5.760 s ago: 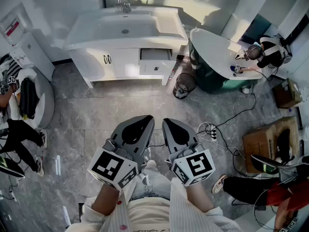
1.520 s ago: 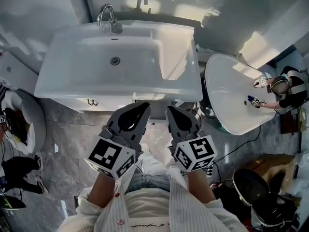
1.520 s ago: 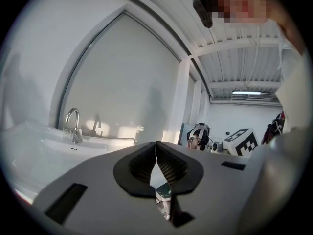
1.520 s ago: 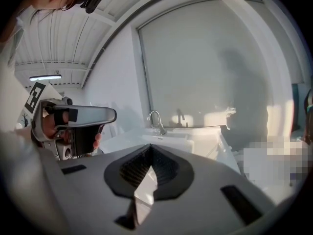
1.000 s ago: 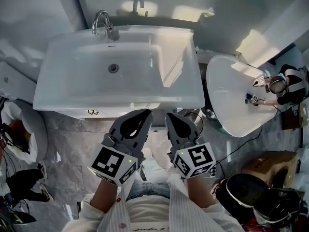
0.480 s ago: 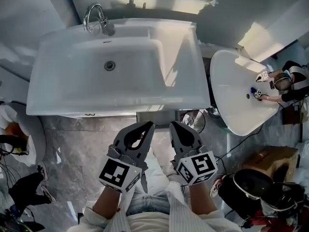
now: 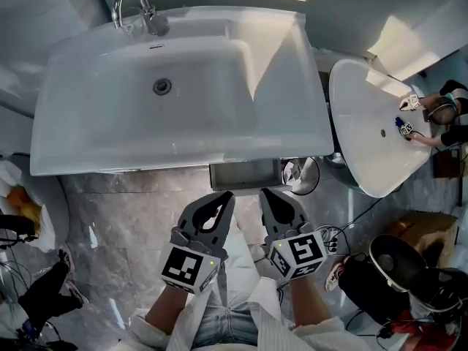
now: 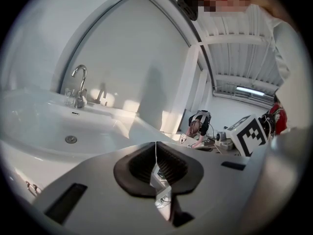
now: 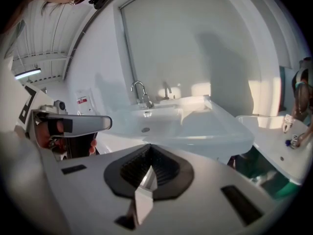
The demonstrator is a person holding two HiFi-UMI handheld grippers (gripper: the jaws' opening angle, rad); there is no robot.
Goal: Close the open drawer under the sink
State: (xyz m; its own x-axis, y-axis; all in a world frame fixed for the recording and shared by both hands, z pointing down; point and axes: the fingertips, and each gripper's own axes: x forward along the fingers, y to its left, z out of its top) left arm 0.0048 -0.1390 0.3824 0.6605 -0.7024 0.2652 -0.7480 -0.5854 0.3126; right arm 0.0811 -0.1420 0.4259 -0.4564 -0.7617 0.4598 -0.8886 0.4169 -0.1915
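Note:
The white sink [image 7: 183, 93] fills the top of the head view, its faucet [image 7: 135, 6] at the back left. Under its front edge the open drawer [image 7: 245, 174] juts out as a grey rectangle. My left gripper [image 7: 224, 195] and right gripper [image 7: 265, 193] hang side by side just short of the drawer's front, not touching it. Both are shut with nothing between the jaws. The left gripper view looks over shut jaws [image 8: 156, 144] at the sink [image 8: 73, 126]. In the right gripper view the shut jaws [image 9: 149, 147] point at the sink [image 9: 186, 124]; the drawer is hidden there.
A small waste bin [image 7: 301, 174] stands right of the drawer. A white bathtub [image 7: 369, 137] lies to the right, with a person [image 7: 442, 115] reaching over it. A cardboard box [image 7: 413, 225] and cables are on the grey floor [image 7: 124, 218].
The view has closed in on the sink, which now fills the top. Both grippers have come up to the drawer, still shut and side by side.

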